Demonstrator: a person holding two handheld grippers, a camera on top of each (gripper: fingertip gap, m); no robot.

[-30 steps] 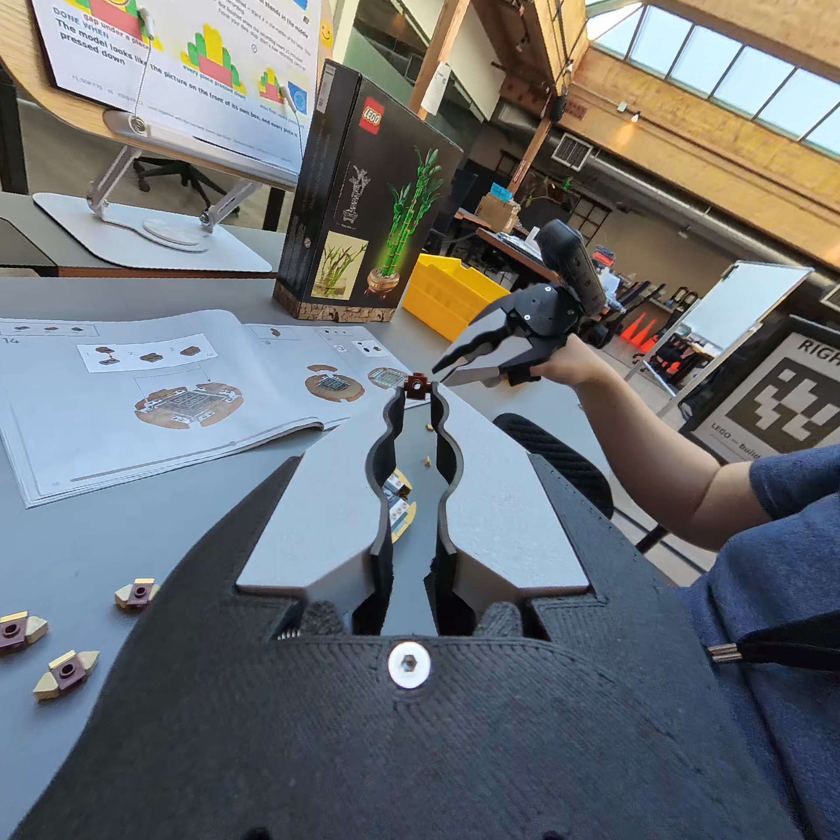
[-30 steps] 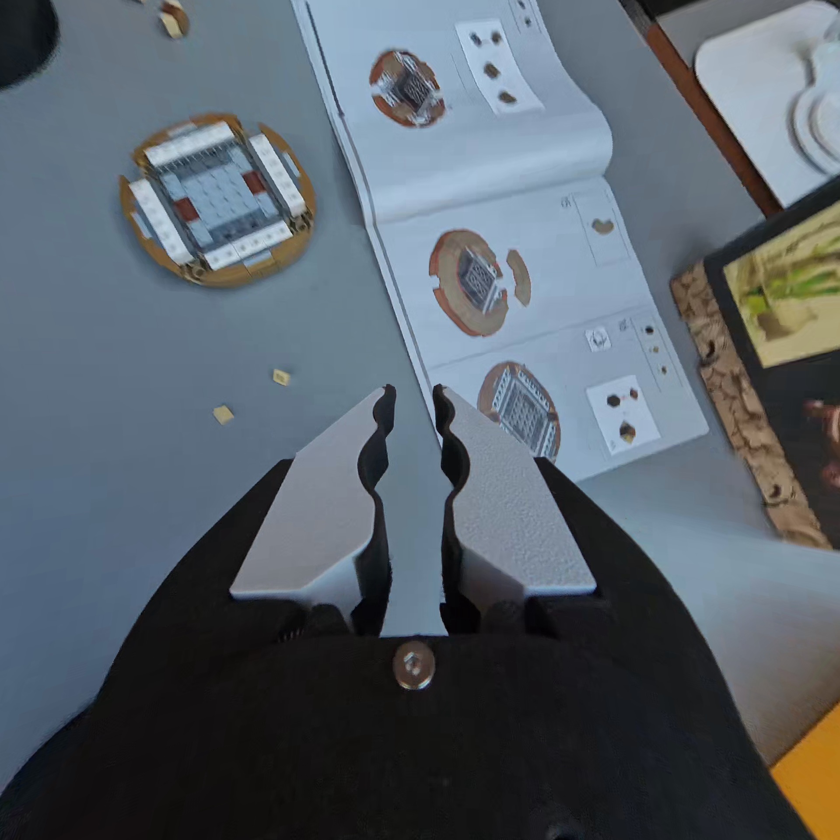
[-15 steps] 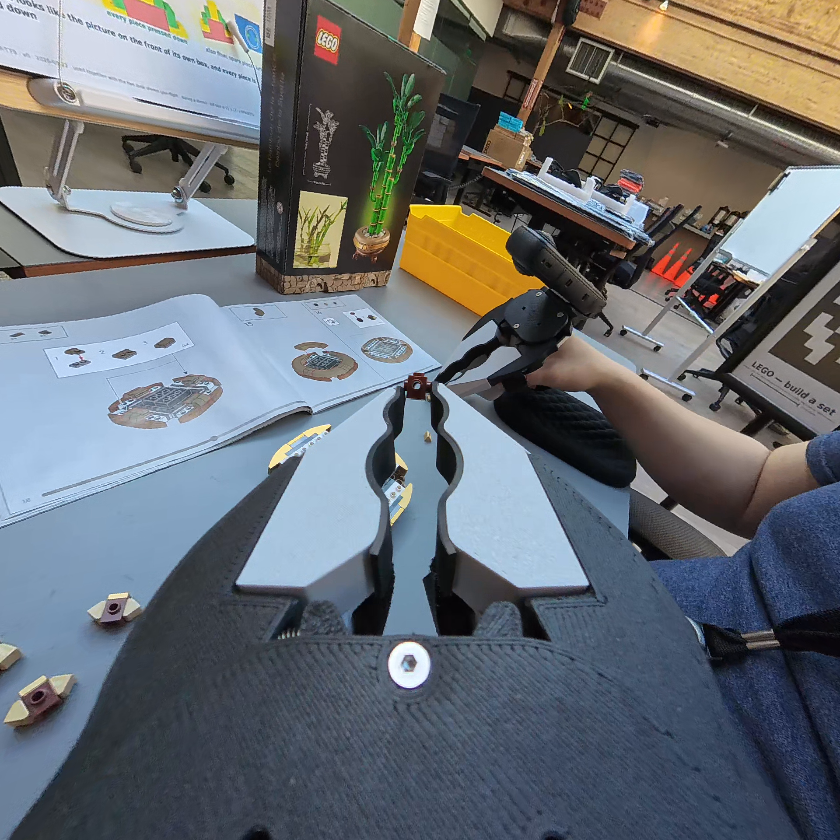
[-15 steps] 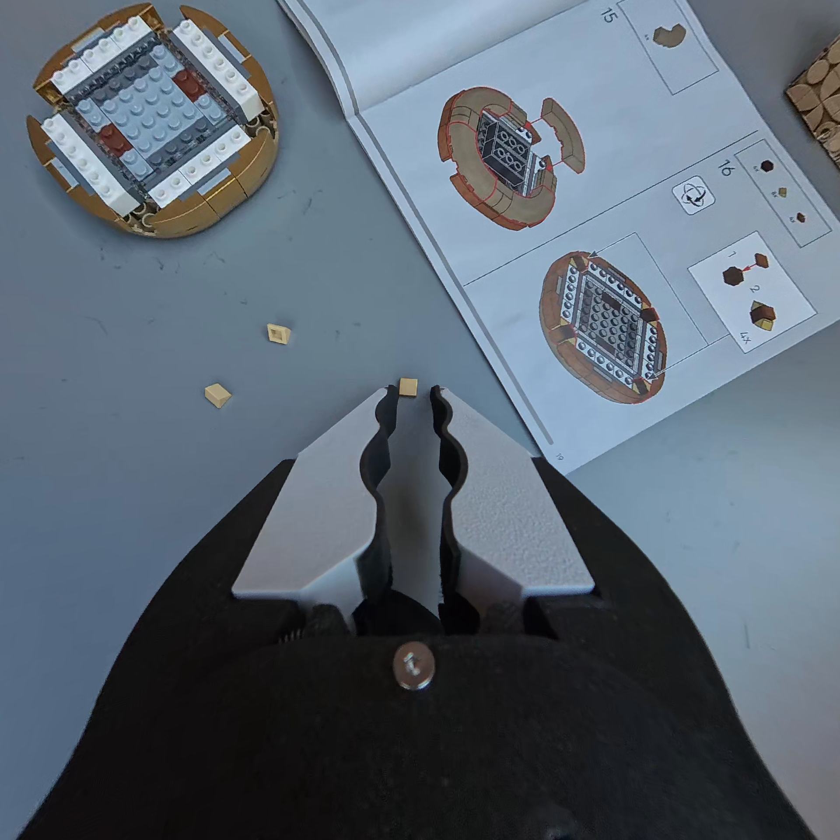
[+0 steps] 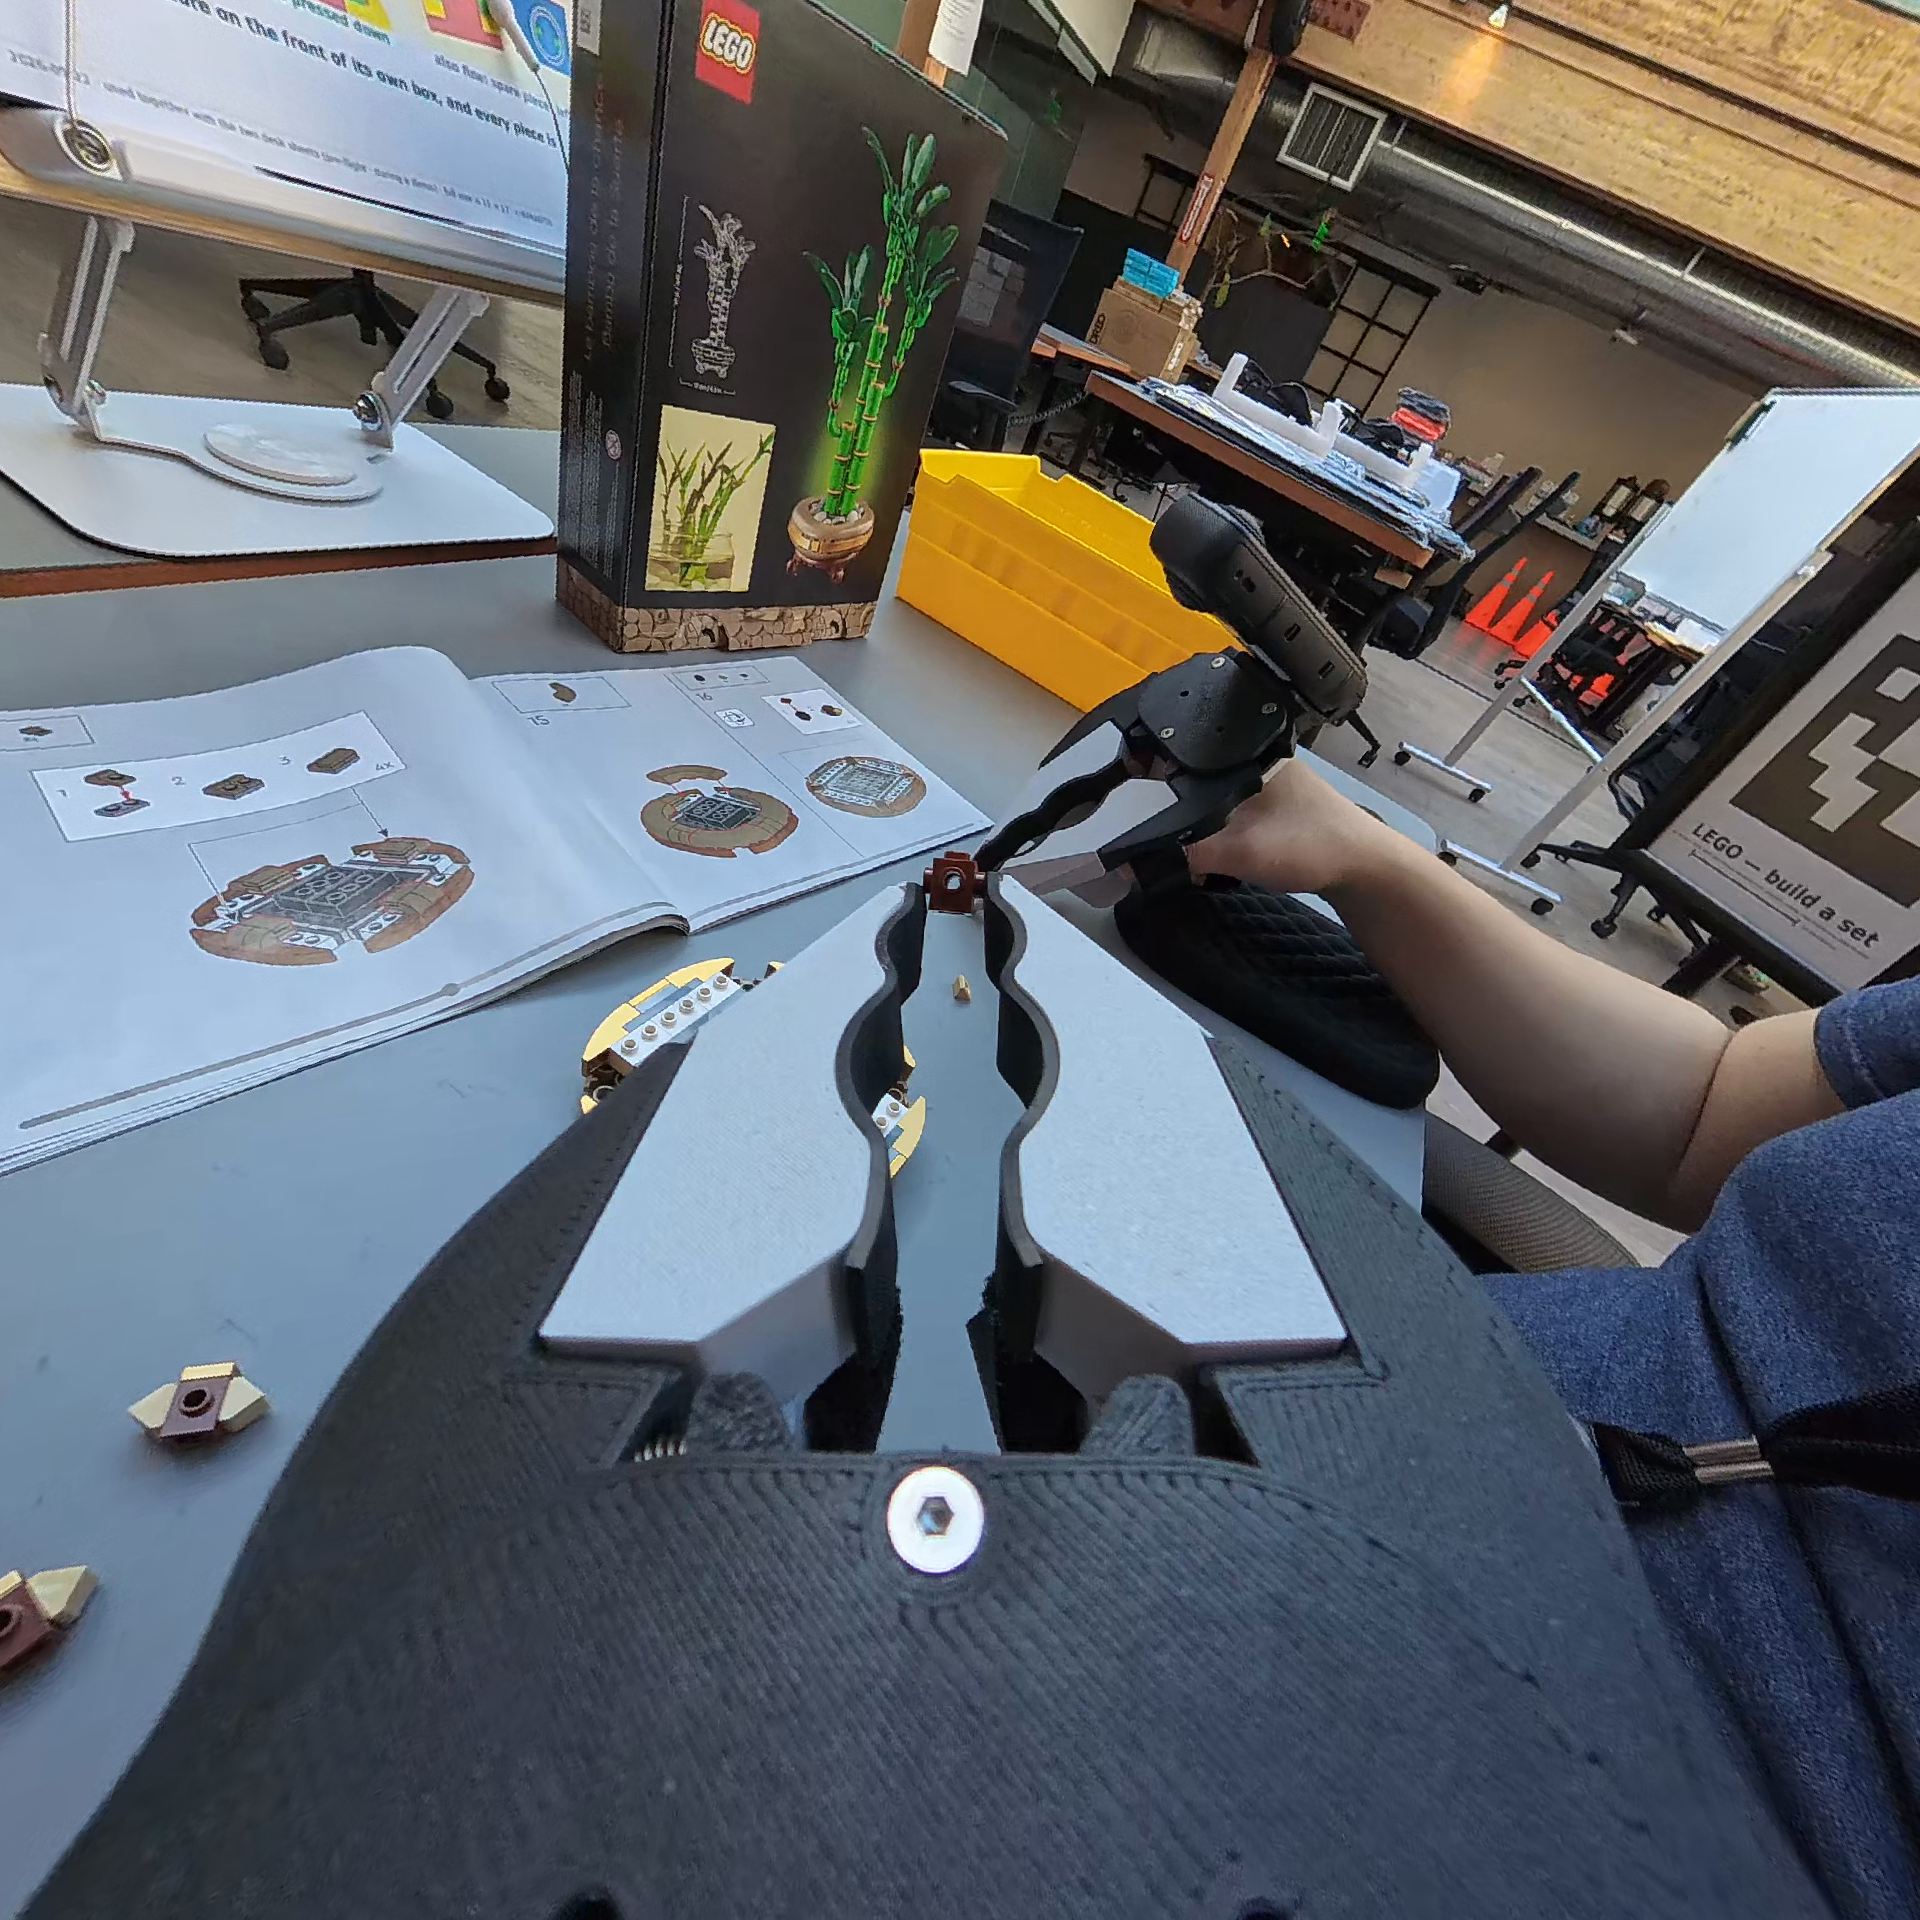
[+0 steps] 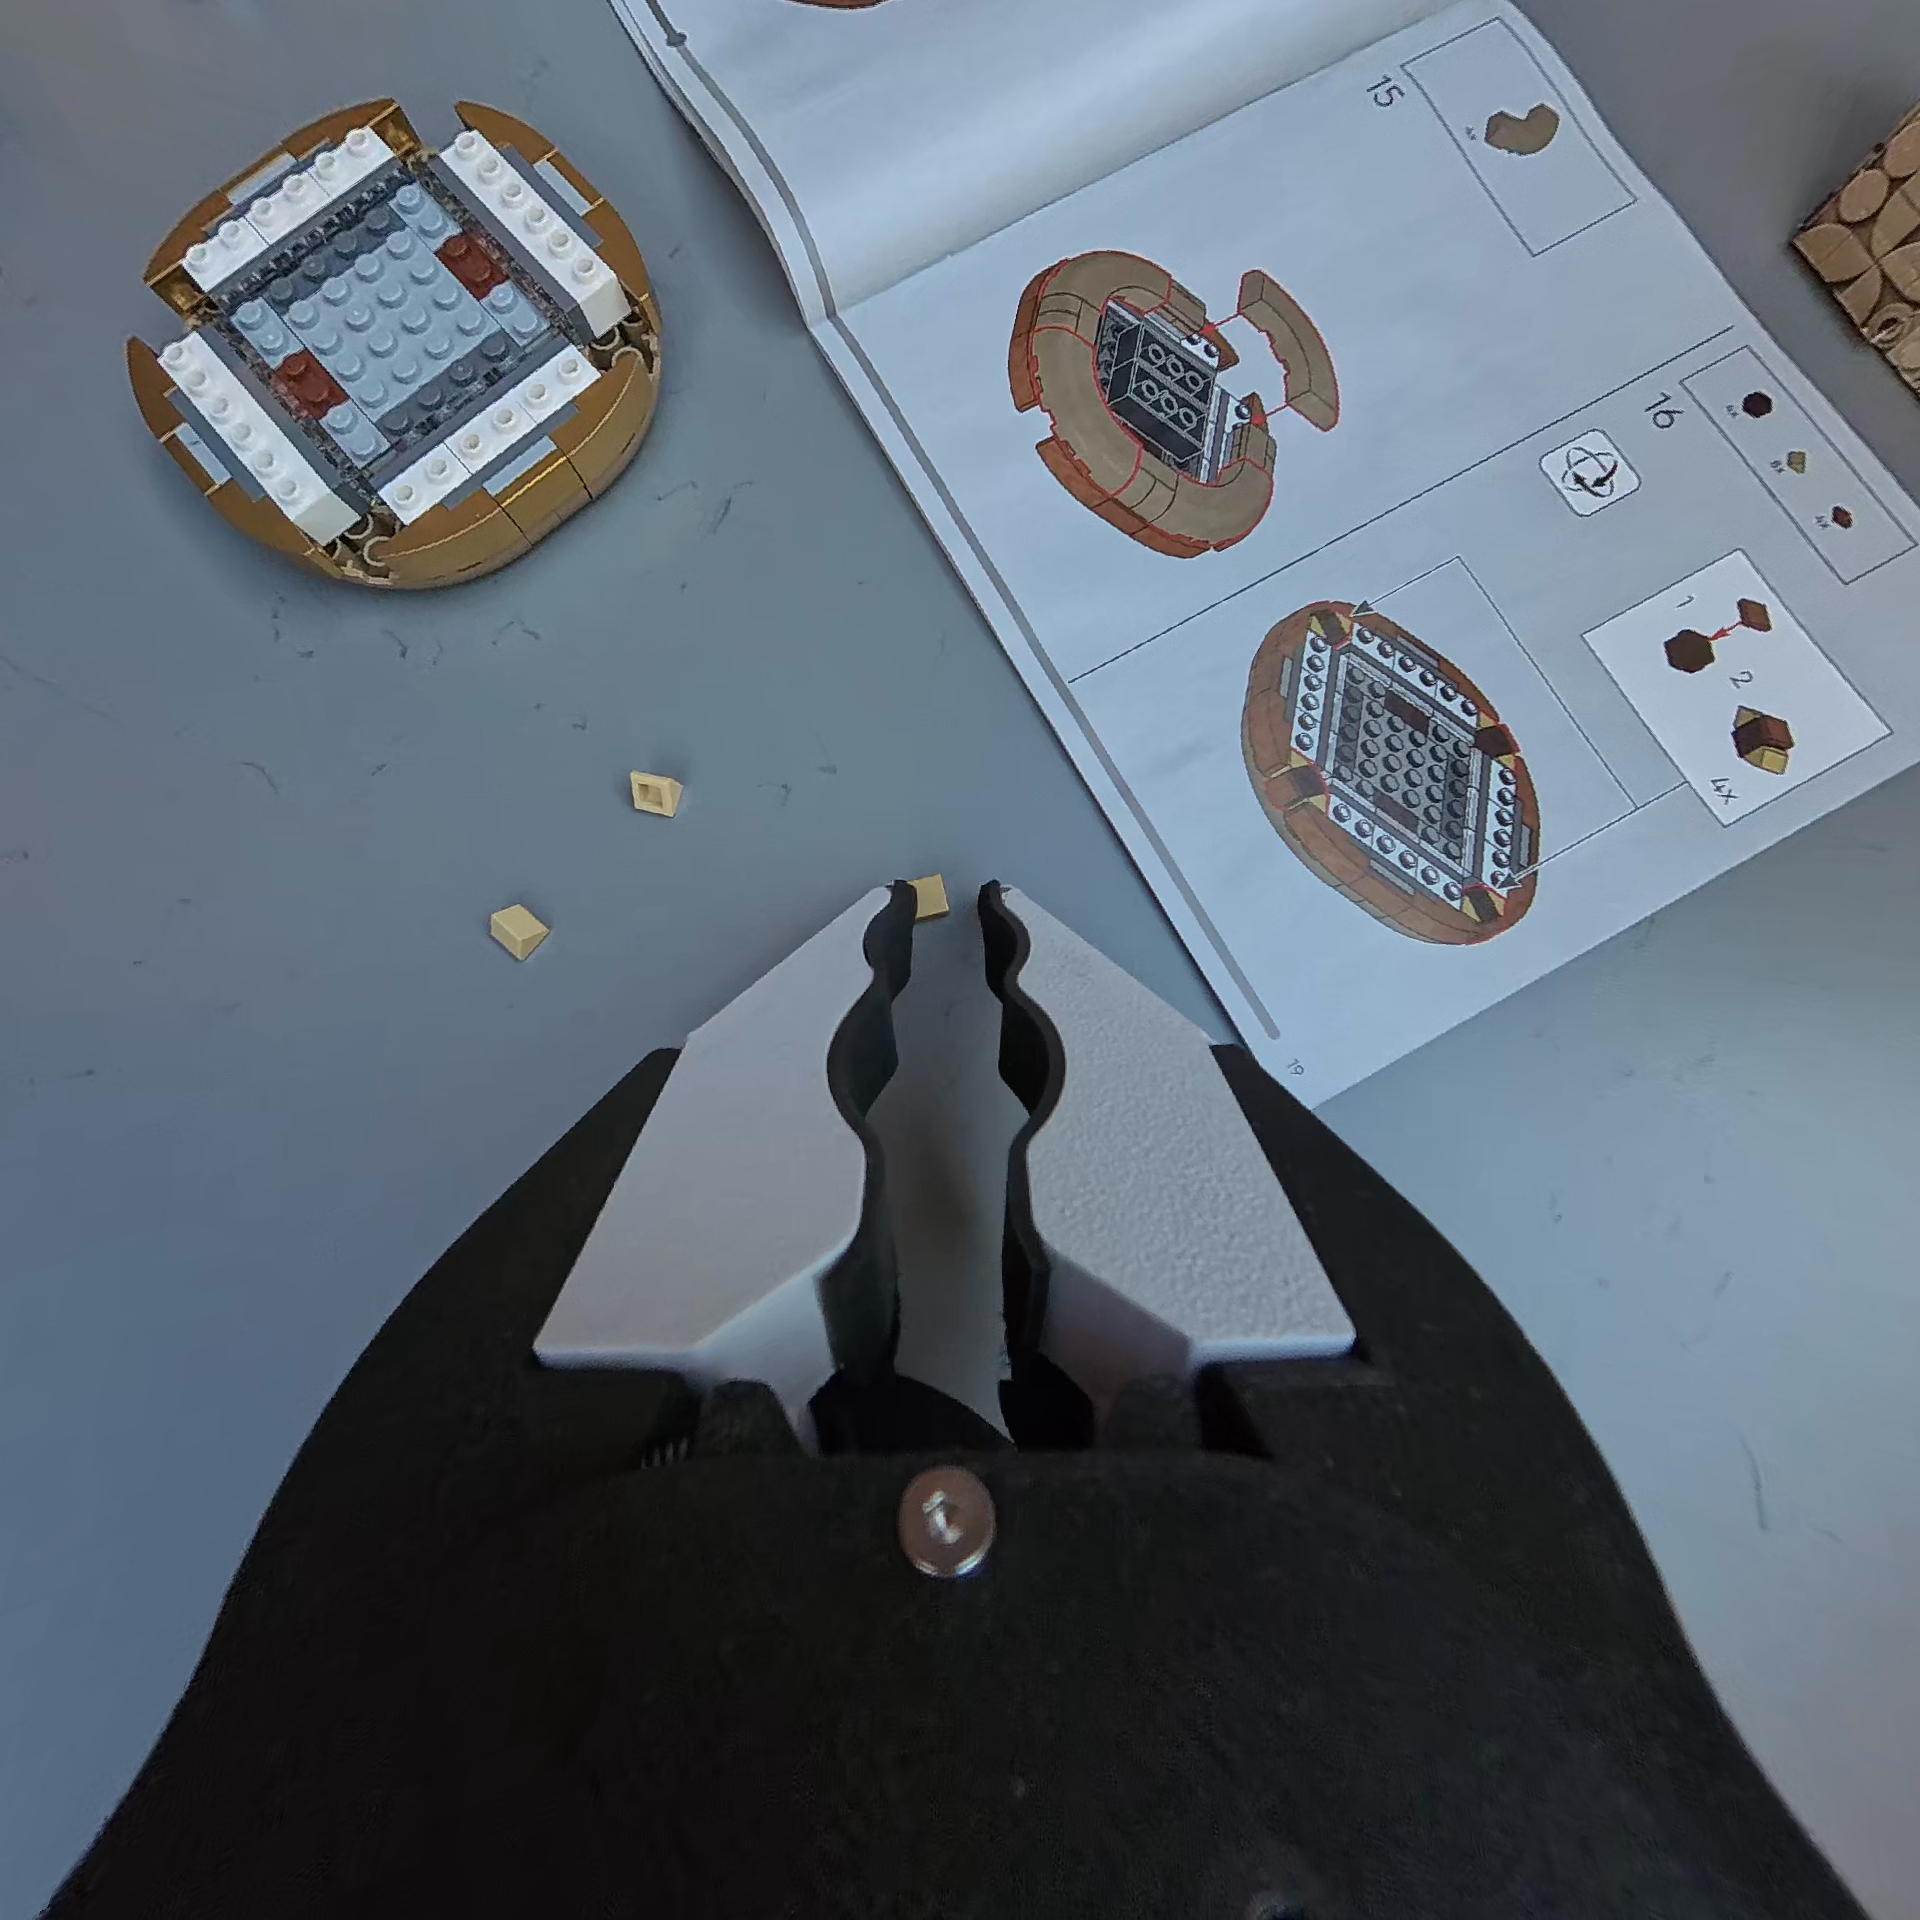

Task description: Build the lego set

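Note:
My left gripper (image 5: 953, 896) is shut on a small reddish-brown piece (image 5: 953, 883) and holds it above the grey table. My right gripper (image 6: 940, 900) is open, tips down at the table, with a small tan piece (image 6: 928, 896) between its fingertips, against the left one. The right gripper also shows in the left wrist view (image 5: 1039, 847), just beyond the brown piece. The round gold-rimmed base (image 6: 390, 343) with white and grey bricks lies at the upper left of the right wrist view; in the left wrist view (image 5: 665, 1023) my fingers partly hide it.
Two more tan pieces (image 6: 655, 793) (image 6: 518, 930) lie left of the right gripper. The open instruction booklet (image 6: 1299, 468) lies to the right. Small brown-and-tan assemblies (image 5: 197, 1405) (image 5: 31, 1616) lie at the left. The set box (image 5: 769, 343) and a yellow bin (image 5: 1039, 582) stand behind. My hands' fingertips stand some 25 cm from each other.
The right gripper came down toward the table and now brackets the tan piece. The left gripper tilted down a little, still holding the brown piece.

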